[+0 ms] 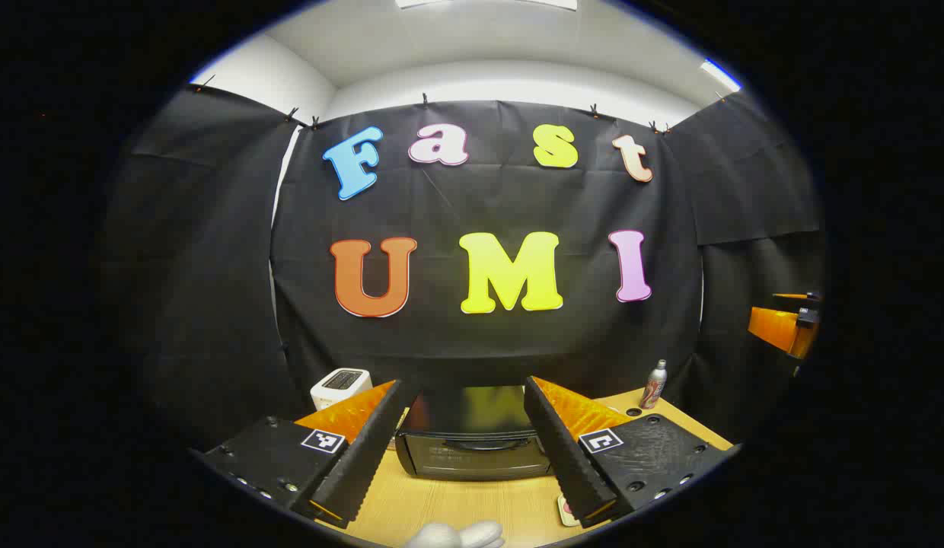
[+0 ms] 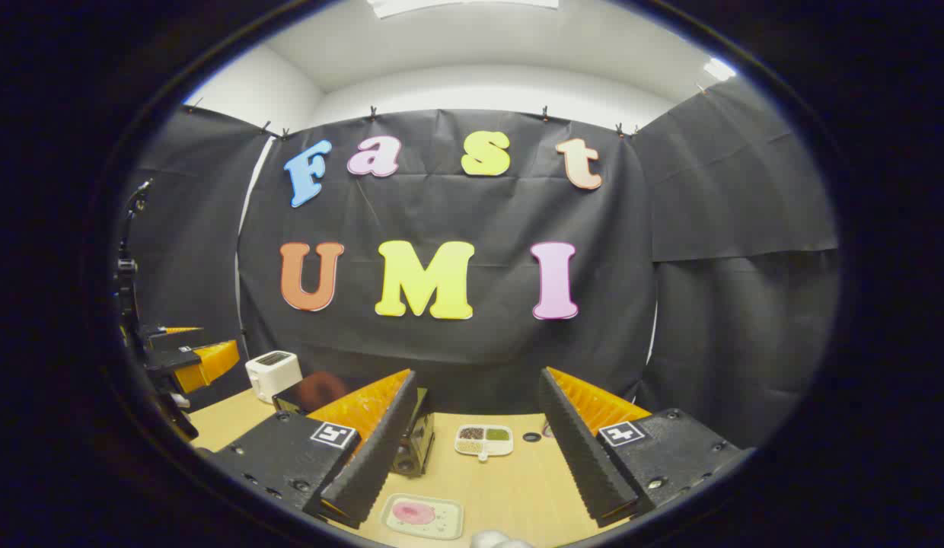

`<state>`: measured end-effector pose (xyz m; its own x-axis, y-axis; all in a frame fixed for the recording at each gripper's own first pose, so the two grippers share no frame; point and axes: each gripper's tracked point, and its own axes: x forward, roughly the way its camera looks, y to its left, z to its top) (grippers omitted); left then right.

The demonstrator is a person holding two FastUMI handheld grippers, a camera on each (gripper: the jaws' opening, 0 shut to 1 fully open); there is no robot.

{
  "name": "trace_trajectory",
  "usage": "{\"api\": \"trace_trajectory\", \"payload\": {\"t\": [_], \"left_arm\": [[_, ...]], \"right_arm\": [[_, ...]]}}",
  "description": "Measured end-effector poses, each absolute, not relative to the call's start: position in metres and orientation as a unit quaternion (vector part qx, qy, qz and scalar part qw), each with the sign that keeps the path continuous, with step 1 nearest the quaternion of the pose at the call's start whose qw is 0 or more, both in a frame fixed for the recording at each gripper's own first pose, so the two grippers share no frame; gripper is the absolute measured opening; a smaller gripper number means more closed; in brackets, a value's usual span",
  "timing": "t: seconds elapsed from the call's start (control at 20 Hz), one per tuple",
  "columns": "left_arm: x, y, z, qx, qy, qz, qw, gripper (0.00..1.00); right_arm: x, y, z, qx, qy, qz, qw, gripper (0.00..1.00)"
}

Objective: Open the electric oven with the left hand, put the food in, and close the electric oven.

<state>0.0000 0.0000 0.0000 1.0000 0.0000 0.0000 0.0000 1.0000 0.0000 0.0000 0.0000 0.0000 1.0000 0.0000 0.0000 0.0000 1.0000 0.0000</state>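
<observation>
Wooden tabletop (image 1: 472, 502) at lower centre carries the closed electric oven (image 1: 472, 449), framed between the wide, empty left gripper (image 1: 460, 464). Food tray (image 2: 422, 516) lies low in the right gripper view, before the wide, empty right gripper (image 2: 479, 457). Risk: an off-centre grab could slip off the handle (image 1: 472, 440).

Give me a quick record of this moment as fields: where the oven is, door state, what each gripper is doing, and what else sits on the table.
oven: black electric oven on the wooden table, straight ahead of the left gripper
oven door: closed, handle untouched
left gripper: jaws open, holding nothing, short of the oven
right gripper: right gripper jaws open, holding nothing
food: pink item on a small tray, near the right gripper
other items: white toaster, spray can, divided dish
task stage: not started
</observation>
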Motion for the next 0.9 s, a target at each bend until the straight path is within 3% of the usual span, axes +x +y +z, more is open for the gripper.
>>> {"api": "trace_trajectory", "payload": {"t": [0.05,0.9], "left_arm": [[0.001,-0.002,-0.001,-0.001,0.001,-0.001,1.000,0.96],[0.059,-0.027,-0.055,-0.003,0.024,-0.038,0.999,0.95]], "right_arm": [[0.000,-0.001,-0.002,0.000,0.001,0.000,1.000,0.96],[0.000,-0.006,0.002,-0.011,0.015,-0.011,1.000,0.96]]}}
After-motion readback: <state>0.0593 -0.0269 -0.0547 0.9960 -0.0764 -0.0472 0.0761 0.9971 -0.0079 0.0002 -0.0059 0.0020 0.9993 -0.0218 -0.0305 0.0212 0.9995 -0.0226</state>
